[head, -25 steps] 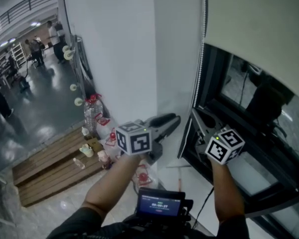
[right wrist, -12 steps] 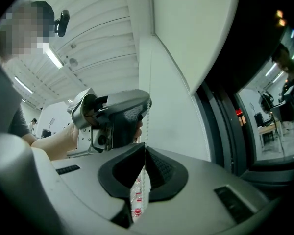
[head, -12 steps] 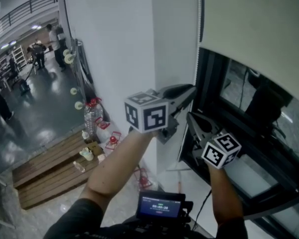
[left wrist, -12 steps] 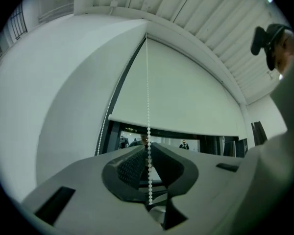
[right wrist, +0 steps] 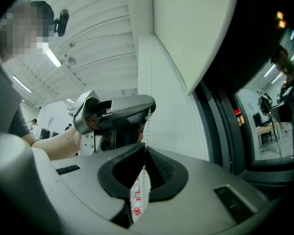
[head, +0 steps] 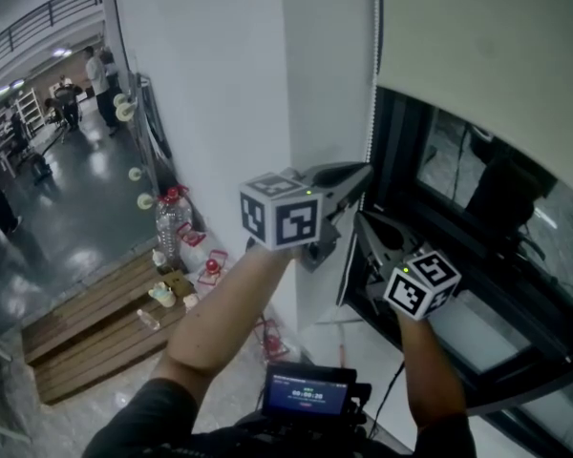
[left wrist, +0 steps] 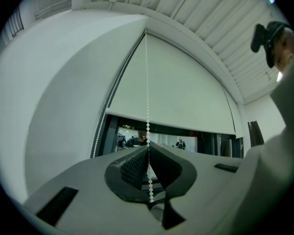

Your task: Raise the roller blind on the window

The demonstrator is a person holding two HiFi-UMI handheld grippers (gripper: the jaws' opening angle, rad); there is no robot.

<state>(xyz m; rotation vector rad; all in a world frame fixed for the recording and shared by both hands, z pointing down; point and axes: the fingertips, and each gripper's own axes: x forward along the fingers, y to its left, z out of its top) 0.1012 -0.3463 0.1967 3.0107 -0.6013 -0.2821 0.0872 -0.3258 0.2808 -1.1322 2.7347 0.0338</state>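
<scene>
Left gripper (head: 363,172) held up beside the white wall (head: 210,93), its marker cube (head: 283,219) turned toward the head camera. Jaws just closed, now pressed together on the white bead chain (head: 371,84). In the left gripper view, tips (left wrist: 148,148) pinched on the chain (left wrist: 147,92), the beads running straight up from them across the face of the blind and a short length hanging below, between the dark pads.

Just to the right and a little lower in the head view, right gripper (head: 361,219) with its own marker cube (head: 421,282), likewise pinching the same chain. In the right gripper view, jaws (right wrist: 143,148) tight together on the beads, the chain (right wrist: 148,119) stretched upward from them into the left gripper's jaws directly above.

Further right, roller blind (head: 477,46), pale and flat, covering the upper part of the window (head: 477,189). Bottom edge partway up, with dark glass and black frame uncovered beneath it. In the left gripper view, blind (left wrist: 176,92) filling most of the opening, only a narrow strip of glass showing under its lower edge.
</scene>
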